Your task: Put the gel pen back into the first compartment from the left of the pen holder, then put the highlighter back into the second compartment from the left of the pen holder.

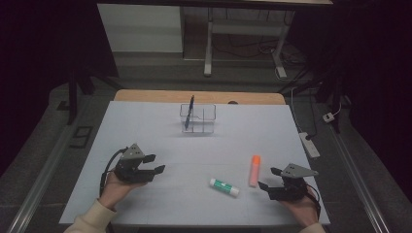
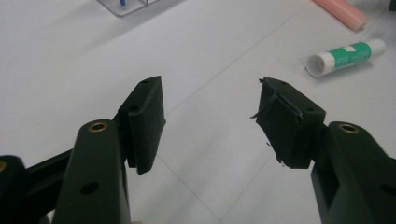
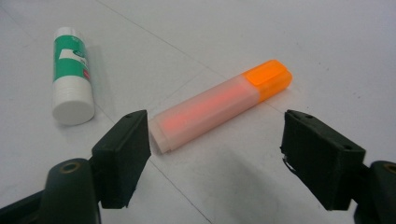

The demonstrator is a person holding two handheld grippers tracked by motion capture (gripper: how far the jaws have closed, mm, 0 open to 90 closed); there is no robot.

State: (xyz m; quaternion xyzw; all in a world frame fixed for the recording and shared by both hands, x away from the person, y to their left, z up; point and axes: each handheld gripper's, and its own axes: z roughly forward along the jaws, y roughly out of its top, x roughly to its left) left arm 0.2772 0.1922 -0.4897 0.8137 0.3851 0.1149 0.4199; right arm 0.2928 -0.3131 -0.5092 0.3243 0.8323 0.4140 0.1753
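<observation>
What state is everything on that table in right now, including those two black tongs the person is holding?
Left tongs: open, nothing between them.
Right tongs: open, the highlighter just ahead, not gripped.
Highlighter: lying flat, orange cap on.
Glue stick: lying on its side, capped.
Clear holder: upright, with compartments.
Blue pen: standing tilted in the holder's left compartment.
</observation>
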